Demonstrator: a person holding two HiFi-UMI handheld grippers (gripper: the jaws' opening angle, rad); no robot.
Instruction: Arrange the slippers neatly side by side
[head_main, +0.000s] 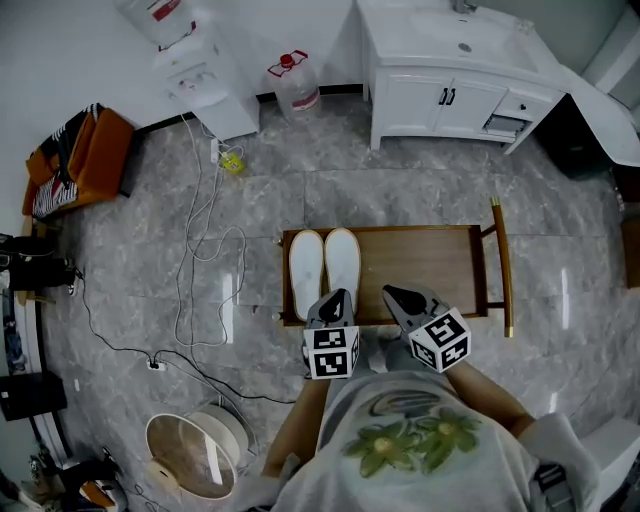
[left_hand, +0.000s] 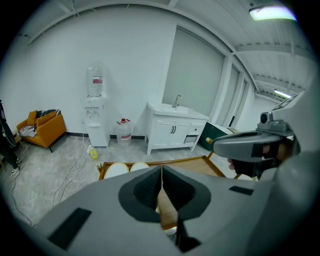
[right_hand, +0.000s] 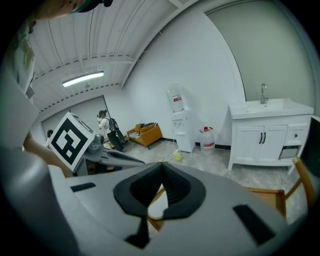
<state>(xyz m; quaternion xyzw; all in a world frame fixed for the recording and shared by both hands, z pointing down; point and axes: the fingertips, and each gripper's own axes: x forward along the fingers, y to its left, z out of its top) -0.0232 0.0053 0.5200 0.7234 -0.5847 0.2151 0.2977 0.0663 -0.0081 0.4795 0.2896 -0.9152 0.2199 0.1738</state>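
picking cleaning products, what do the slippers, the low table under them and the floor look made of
Slippers: white, matte, soft-looking, probably fabric or foam.
Low table: brown with a light sheen, likely varnished wood.
Floor: grey, veined, glossy tiles with grout lines and light reflections, so marble or marble-look ceramic.

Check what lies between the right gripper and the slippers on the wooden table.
Nothing lies there. In the head view, only a bare strip of the table separates the right gripper from the nearer slipper.
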